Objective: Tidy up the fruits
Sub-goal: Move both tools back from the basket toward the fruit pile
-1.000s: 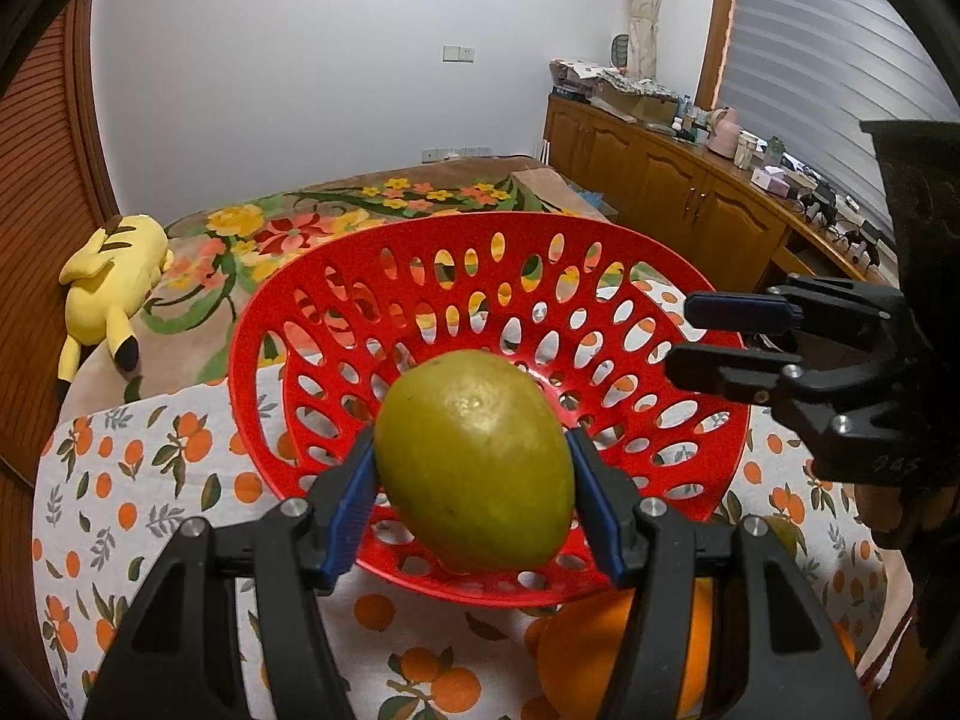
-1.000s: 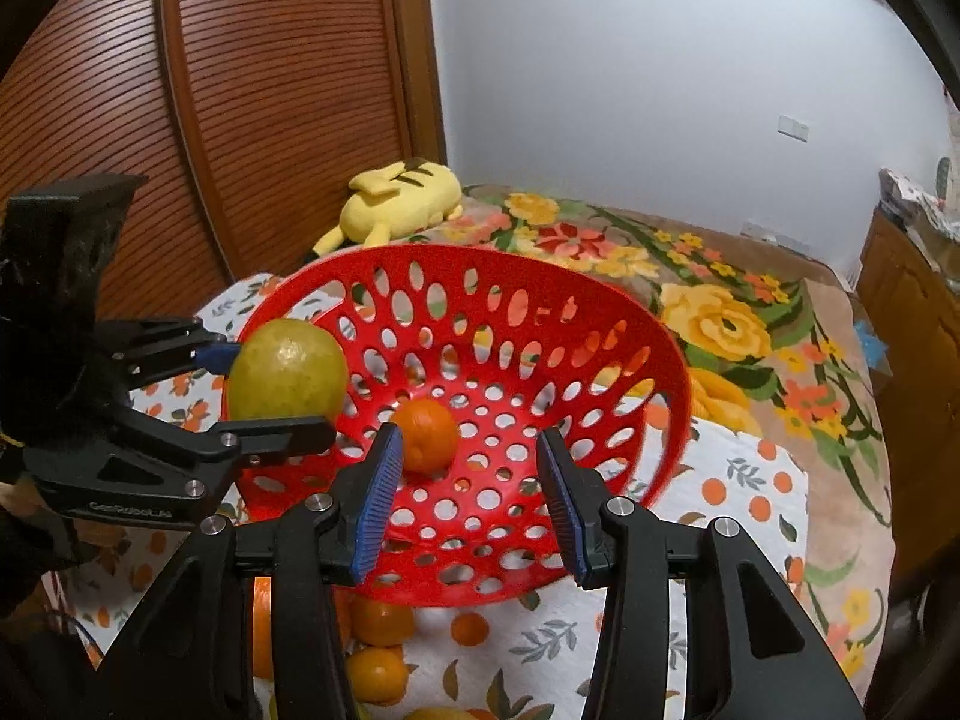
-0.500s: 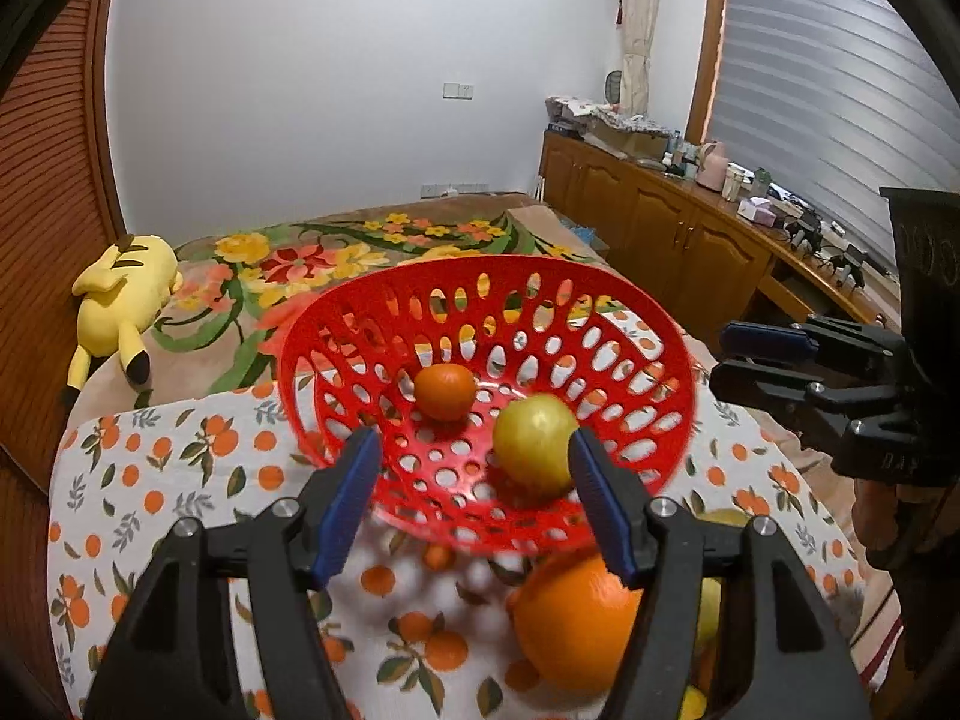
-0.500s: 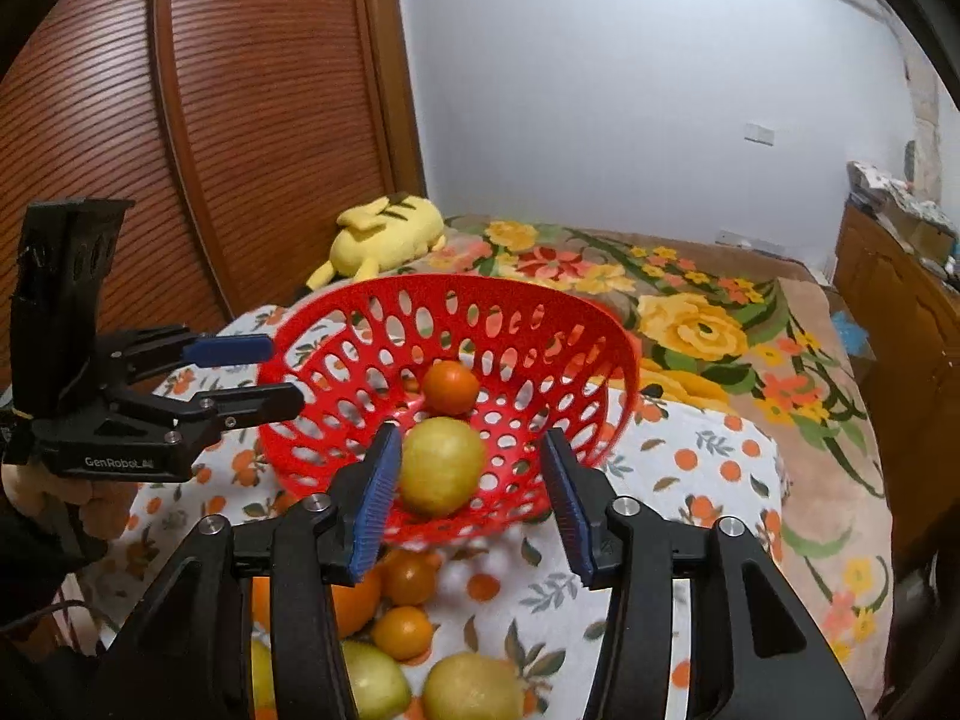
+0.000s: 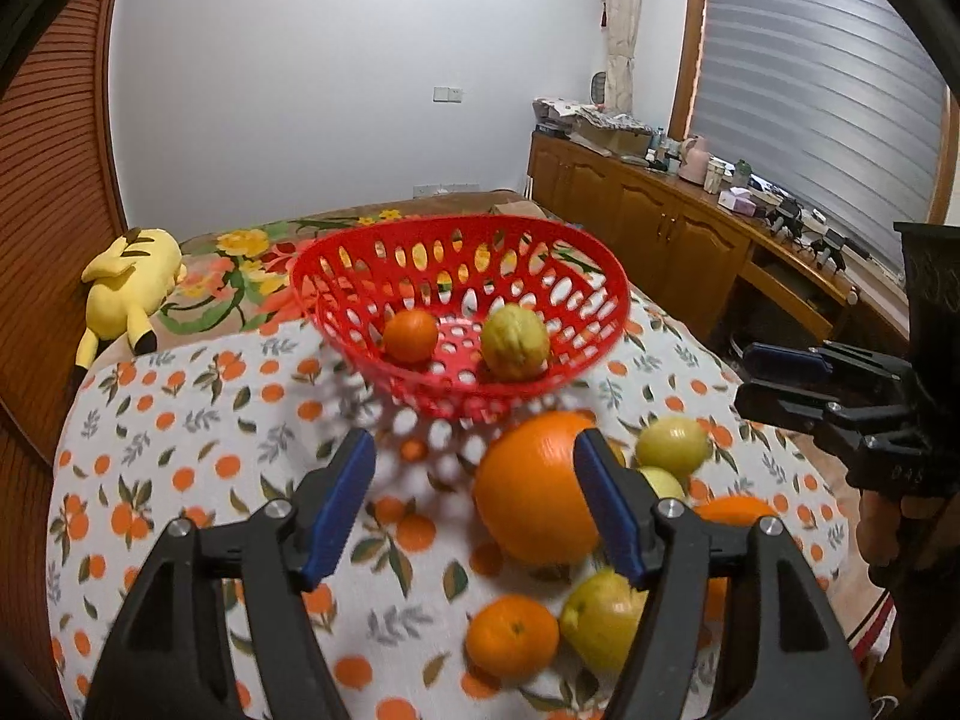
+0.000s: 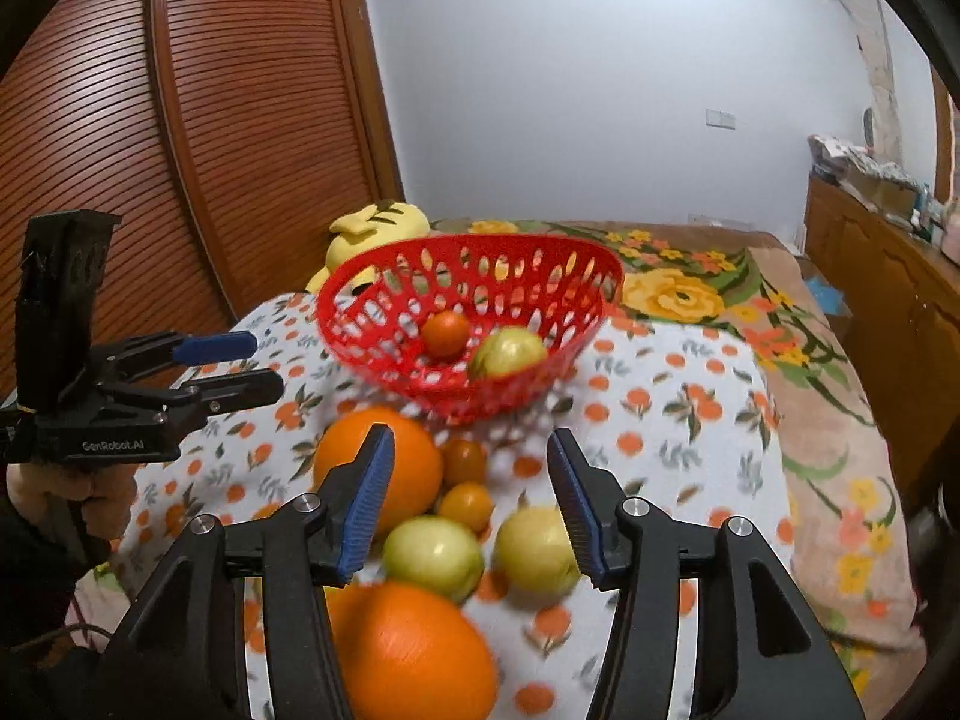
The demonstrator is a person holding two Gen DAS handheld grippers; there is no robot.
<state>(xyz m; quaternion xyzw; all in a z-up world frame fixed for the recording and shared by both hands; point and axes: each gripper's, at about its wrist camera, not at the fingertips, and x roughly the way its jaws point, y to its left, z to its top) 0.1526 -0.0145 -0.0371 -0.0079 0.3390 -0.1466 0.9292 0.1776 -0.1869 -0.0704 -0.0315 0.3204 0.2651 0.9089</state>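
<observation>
1. Underneath everything, a tablecloth (image 5: 180, 420) printed with oranges and leaves covers the table, and a floral bedspread (image 6: 690, 294) lies beyond its far edge.
2. Next in size, the red perforated basket (image 5: 462, 276) stands at the far middle of the cloth, upright, with a small orange (image 5: 411, 336) at its left and a yellow-green lemon (image 5: 516, 342) at its right; both lie on the basket floor, close but apart.
3. Nearer, loose fruit lies on the cloth just in front of the basket: a big orange (image 5: 531, 489) seen in the left wrist view, two more yellow-green lemons (image 6: 433, 555) side by side, two small mandarins (image 6: 465, 462) behind them in the right wrist view, and a further large orange (image 6: 414, 654) nearest that camera.
4. Both tools hover above this pile. The left gripper (image 5: 474, 504) has its jaws spread wide and grips nothing; the big orange shows between and beyond its blue pads (image 5: 339, 504).
5. Likewise, the right gripper (image 6: 471, 501) is spread wide and empty, with the lemons visible past its fingers.
6. Smallest of the scene's furnishings, a yellow plush toy (image 5: 129, 282) lies on the bedspread at the far left.
</observation>
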